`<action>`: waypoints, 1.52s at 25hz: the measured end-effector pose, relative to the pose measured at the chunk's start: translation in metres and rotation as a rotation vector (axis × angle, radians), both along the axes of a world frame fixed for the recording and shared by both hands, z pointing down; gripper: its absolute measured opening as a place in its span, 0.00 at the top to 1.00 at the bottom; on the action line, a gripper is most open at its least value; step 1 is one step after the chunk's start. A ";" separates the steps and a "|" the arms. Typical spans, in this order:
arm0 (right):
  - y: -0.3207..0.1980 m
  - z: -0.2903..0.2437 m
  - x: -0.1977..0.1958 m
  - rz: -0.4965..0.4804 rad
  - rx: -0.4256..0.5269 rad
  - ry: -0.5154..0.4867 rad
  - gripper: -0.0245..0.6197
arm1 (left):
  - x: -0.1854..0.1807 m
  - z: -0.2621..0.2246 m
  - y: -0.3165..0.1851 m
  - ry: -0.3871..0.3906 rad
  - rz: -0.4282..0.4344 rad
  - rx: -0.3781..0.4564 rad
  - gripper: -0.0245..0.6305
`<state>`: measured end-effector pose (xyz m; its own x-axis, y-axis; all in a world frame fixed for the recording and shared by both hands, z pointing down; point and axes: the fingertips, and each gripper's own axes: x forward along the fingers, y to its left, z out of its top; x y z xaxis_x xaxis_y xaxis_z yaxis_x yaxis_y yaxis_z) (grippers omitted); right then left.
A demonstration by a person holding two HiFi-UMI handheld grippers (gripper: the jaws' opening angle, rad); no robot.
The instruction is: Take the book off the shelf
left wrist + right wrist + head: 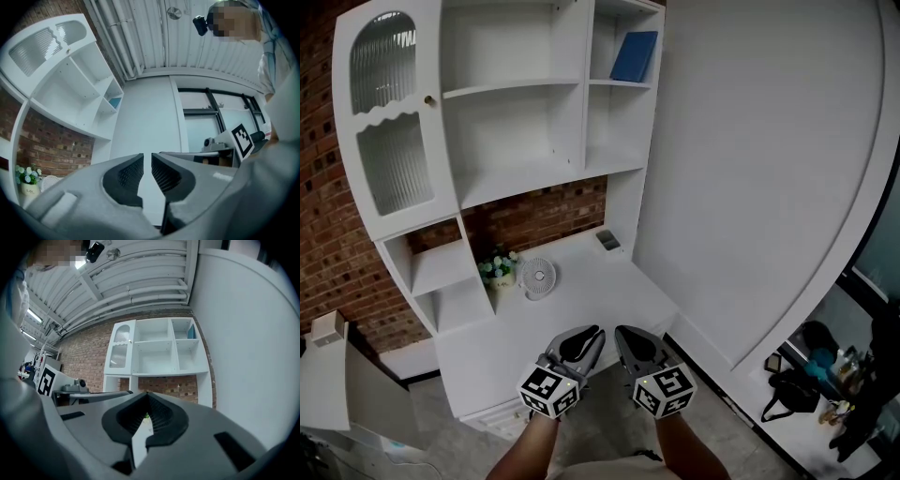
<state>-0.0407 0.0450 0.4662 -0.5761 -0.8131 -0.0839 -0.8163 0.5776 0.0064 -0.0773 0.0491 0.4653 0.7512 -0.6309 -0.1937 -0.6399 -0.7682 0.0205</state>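
Nearest, the grey left gripper [592,330] is holding its jaws slightly apart, empty; the grey right gripper [623,330] is pressing its jaws together on nothing. A blue rectangular book [635,56] is leaning in the top right compartment of a white shelf unit [516,89].

Red brick wall [326,234] (grey floor [441,417])
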 end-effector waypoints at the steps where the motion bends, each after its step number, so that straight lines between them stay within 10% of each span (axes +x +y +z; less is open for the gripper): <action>1: -0.001 0.001 0.000 0.005 -0.002 -0.005 0.94 | -0.001 0.000 0.000 -0.002 -0.002 -0.001 0.88; 38: -0.038 0.000 -0.014 0.007 0.026 0.056 0.94 | -0.018 0.005 -0.037 0.012 -0.025 -0.017 0.95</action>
